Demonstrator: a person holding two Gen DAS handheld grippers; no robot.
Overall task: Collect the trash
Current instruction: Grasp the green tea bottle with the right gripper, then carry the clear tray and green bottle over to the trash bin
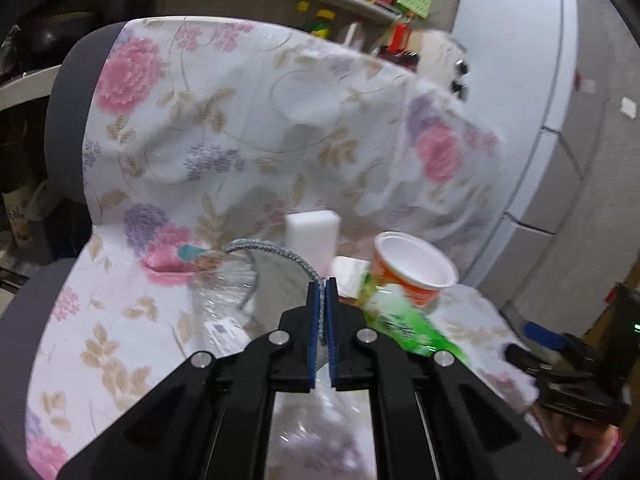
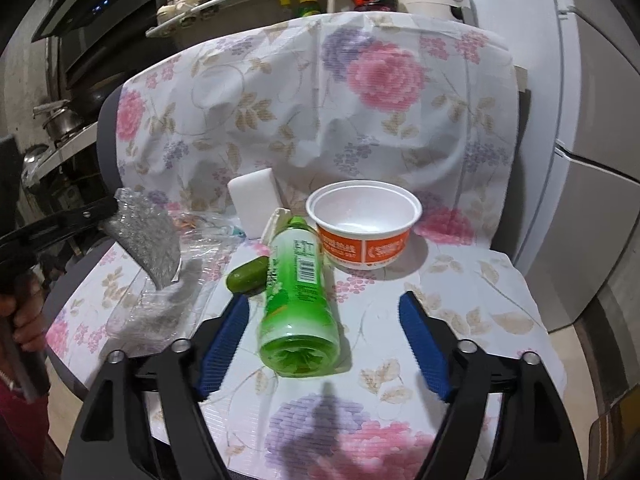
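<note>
Floral cloth (image 2: 280,92) drapes a chair where trash lies gathered: the left tongs (image 1: 323,286) pinch shut on a silvery plastic wrapper (image 2: 146,240), lifting it clear, while the right tongs (image 2: 324,312) gape, empty, around the green bottle (image 2: 296,292) beside the bowl (image 2: 364,224), seemingly next.

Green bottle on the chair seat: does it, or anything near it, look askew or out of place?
Yes. The green bottle lies on its side, base toward the camera, rather than standing. The noodle cup behind it stands upright and empty. Nothing looks spilled on the floral cloth.
</note>
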